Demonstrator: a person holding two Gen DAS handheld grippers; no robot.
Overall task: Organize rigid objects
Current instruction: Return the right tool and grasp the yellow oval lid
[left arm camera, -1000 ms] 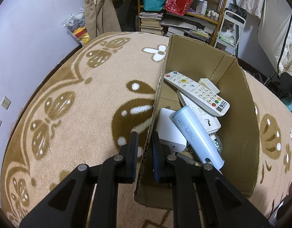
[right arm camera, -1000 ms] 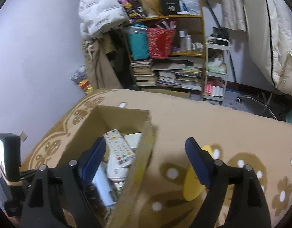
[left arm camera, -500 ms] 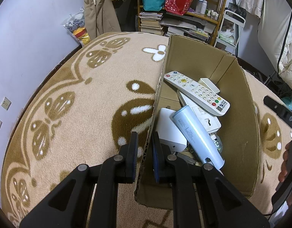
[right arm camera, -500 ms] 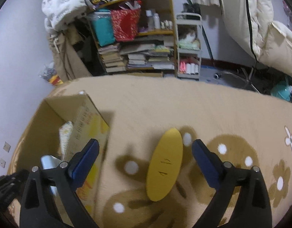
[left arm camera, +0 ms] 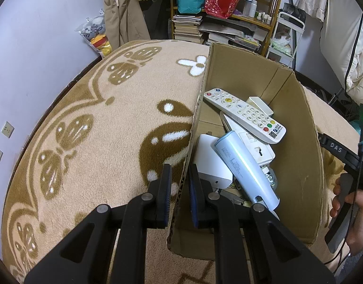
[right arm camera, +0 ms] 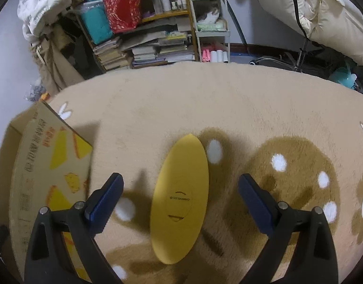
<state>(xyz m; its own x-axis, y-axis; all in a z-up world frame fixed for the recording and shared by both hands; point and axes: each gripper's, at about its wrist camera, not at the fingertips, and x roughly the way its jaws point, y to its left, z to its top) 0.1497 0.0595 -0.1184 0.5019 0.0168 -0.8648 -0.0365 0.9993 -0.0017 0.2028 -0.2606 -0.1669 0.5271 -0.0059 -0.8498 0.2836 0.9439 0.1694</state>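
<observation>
A yellow oval case (right arm camera: 180,198) lies flat on the tan rug, lengthwise between the wide-apart fingers of my right gripper (right arm camera: 181,195), which is open and hovers over it without touching. A cardboard box (left arm camera: 297,123) stands on the rug; its printed outer side (right arm camera: 51,165) shows at the left of the right wrist view. My left gripper (left arm camera: 180,177) is shut on the box's near left wall. Inside lie a white remote (left arm camera: 244,114), a pale blue power bank (left arm camera: 245,168), a white block (left arm camera: 212,165) and a white socket adapter (left arm camera: 259,149).
A hand (left arm camera: 354,215) holding the other gripper's handle shows at the right edge of the left wrist view. A shelf (right arm camera: 143,30) of books, bags and bottles and a small white cart (right arm camera: 211,28) stand beyond the rug. A purple wall (left arm camera: 39,47) runs along the left.
My right gripper has swung right from above the box and dropped toward the yellow case, which now lies centred between its fingers. The left gripper has kept its hold on the box wall.
</observation>
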